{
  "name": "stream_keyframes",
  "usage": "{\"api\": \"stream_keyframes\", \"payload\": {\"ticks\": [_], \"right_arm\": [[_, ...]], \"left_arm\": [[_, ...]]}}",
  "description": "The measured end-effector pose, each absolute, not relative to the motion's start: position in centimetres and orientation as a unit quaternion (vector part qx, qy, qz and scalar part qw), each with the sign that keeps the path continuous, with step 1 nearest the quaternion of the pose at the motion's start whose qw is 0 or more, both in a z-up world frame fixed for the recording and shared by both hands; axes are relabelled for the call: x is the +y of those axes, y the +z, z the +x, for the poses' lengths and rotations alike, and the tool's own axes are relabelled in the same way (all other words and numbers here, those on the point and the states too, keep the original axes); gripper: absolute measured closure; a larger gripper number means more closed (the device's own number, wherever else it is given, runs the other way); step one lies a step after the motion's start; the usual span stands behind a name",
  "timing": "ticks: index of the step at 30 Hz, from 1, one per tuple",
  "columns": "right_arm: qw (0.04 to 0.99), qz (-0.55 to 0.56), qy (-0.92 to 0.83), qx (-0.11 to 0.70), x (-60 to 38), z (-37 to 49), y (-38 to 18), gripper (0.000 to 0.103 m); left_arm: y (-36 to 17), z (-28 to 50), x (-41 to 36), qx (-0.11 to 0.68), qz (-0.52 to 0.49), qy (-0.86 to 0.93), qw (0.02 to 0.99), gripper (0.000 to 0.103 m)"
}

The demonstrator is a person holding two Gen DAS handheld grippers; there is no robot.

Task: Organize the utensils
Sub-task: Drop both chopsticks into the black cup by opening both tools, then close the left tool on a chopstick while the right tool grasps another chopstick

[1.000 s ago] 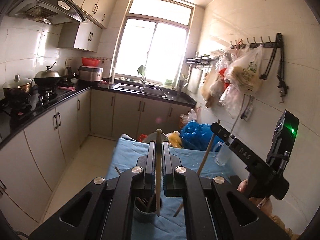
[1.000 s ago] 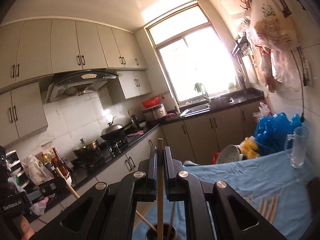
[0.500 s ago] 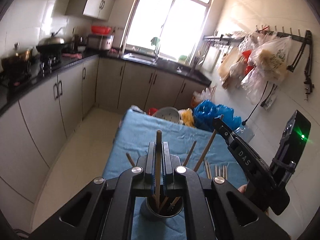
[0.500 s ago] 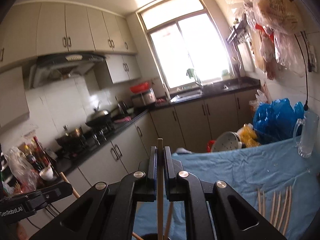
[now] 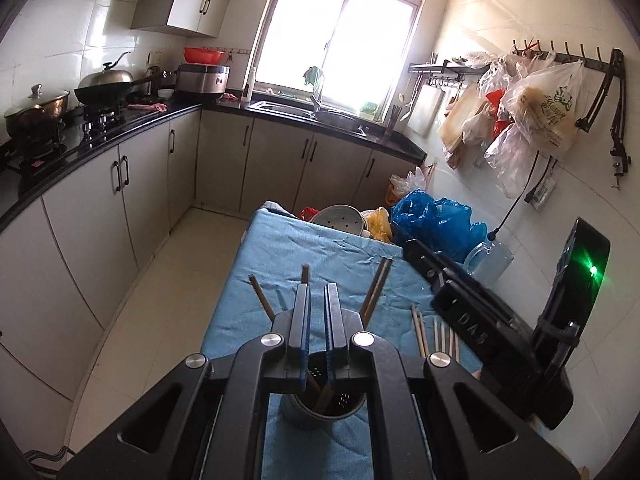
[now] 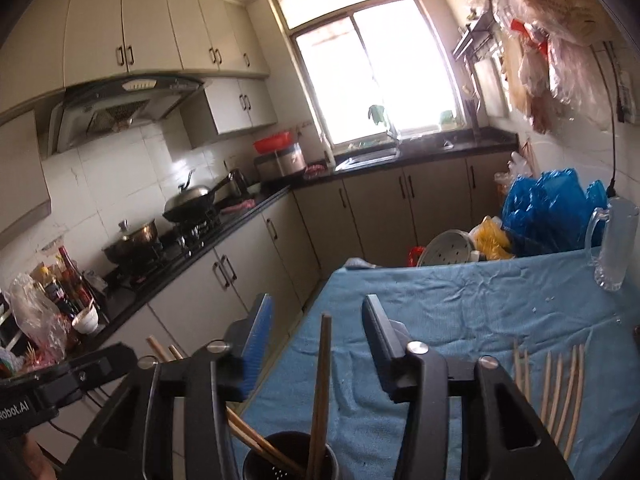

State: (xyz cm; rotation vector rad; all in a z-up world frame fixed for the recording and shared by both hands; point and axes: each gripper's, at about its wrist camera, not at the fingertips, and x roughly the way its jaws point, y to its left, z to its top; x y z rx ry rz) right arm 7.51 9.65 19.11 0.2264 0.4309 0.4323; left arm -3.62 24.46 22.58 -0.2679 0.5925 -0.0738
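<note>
The left tool (image 5: 316, 322) hangs over the perforated metal holder (image 5: 326, 410) on the blue-covered tabletop (image 5: 332, 258). Its jaws stand slightly apart, with a narrow gap between the blue pads; a dark chopstick (image 5: 305, 274) lies against the left pad, and whether it is pinched cannot be told. Several chopsticks lean out of the holder on both sides.

The right tool (image 6: 318, 344) has just been opening: its jaws are spread wide, and a wooden chopstick (image 6: 320, 392) stands free between them, touching neither pad, its lower end inside the holder (image 6: 290, 456). More chopsticks lean in the holder to the left.

A row of loose chopsticks (image 6: 554, 392) lies on the cloth to the right, well apart from the holder. A glass mug (image 6: 614, 246) stands near the far right edge.
</note>
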Motion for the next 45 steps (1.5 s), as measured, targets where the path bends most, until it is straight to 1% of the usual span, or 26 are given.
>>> {"api": "stream_keyframes", "payload": {"ticks": [2, 4, 5, 6, 9, 10, 11, 13, 16, 18, 21, 22, 24, 25, 26, 27, 28, 32, 39, 43, 45], "right_arm": [[0.950, 0.108, 0.210, 0.206, 8.9, 6.9, 19.7, 0.051], [0.951, 0.108, 0.205, 0.203, 8.1, 6.3, 20.1, 0.047], [0.953, 0.108, 0.200, 0.201, 7.3, 5.9, 20.3, 0.043], [0.953, 0.110, 0.198, 0.201, 6.7, 5.6, 20.5, 0.039], [0.955, 0.112, 0.183, 0.203, 4.1, 4.4, 20.3, 0.037], [0.956, 0.111, 0.178, 0.206, 3.3, 4.2, 20.2, 0.036], [0.956, 0.110, 0.169, 0.212, 1.8, 3.8, 19.8, 0.035], [0.956, 0.109, 0.153, 0.224, -0.6, 3.3, 18.8, 0.034], [0.953, 0.101, 0.112, 0.261, -5.5, 2.9, 16.3, 0.034], [0.949, 0.103, 0.088, 0.286, -8.4, 2.7, 14.6, 0.034], [0.933, 0.132, 0.068, 0.328, -12.8, 2.5, 11.7, 0.034], [0.927, 0.141, 0.069, 0.340, -13.7, 2.5, 10.9, 0.036], [0.916, 0.150, 0.076, 0.364, -15.5, 2.6, 9.0, 0.052], [0.913, 0.147, 0.079, 0.373, -15.7, 2.7, 8.4, 0.055], [0.907, 0.141, 0.088, 0.388, -16.0, 2.9, 7.4, 0.057], [0.902, 0.136, 0.096, 0.397, -16.0, 3.0, 6.7, 0.062], [0.897, 0.131, 0.104, 0.409, -16.1, 3.2, 5.8, 0.064], [0.888, 0.131, 0.130, 0.421, -16.0, 3.3, 3.7, 0.065], [0.888, 0.135, 0.142, 0.417, -15.4, 5.6, 1.9, 0.065], [0.888, 0.136, 0.144, 0.415, -15.1, 6.5, 1.3, 0.065], [0.890, 0.135, 0.145, 0.411, -15.1, 6.6, 1.3, 0.065]], "left_arm": [[23.0, -4.5, 24.2, 0.286, -0.130, -0.031, 0.949, 0.094], [23.2, -5.8, 23.7, 0.280, -0.130, -0.029, 0.951, 0.088], [23.4, -6.3, 23.4, 0.278, -0.130, -0.030, 0.951, 0.086], [23.5, -7.1, 23.0, 0.275, -0.130, -0.036, 0.952, 0.086], [23.4, -8.8, 21.0, 0.278, -0.134, -0.067, 0.949, 0.085], [23.1, -9.4, 19.9, 0.284, -0.137, -0.084, 0.945, 0.083], [22.8, -9.7, 19.1, 0.290, -0.137, -0.096, 0.942, 0.078], [21.8, -10.1, 16.7, 0.304, -0.133, -0.122, 0.935, 0.073], [19.8, -9.7, 13.3, 0.326, -0.117, -0.140, 0.928, 0.073], [17.9, -8.6, 11.0, 0.354, -0.121, -0.156, 0.914, 0.073], [14.5, -6.6, 7.7, 0.395, -0.124, -0.175, 0.893, 0.073], [13.2, -5.6, 6.4, 0.408, -0.119, -0.183, 0.887, 0.074], [11.2, -4.3, 4.7, 0.422, -0.110, -0.189, 0.880, 0.080], [10.2, -3.3, 3.9, 0.431, -0.104, -0.189, 0.876, 0.085], [9.0, -2.3, 3.1, 0.440, -0.097, -0.188, 0.873, 0.087], [8.1, -1.3, 2.6, 0.446, -0.094, -0.186, 0.870, 0.087], [7.2, -0.4, 2.3, 0.452, -0.094, -0.184, 0.868, 0.087], [4.3, 3.0, 1.3, 0.472, -0.108, -0.177, 0.857, 0.087], [2.4, 7.7, -0.1, 0.476, -0.087, -0.154, 0.861, 0.087], [1.5, 9.4, -0.3, 0.481, -0.073, -0.149, 0.861, 0.095], [1.2, 9.9, -0.3, 0.479, -0.070, -0.148, 0.863, 0.096]]}}
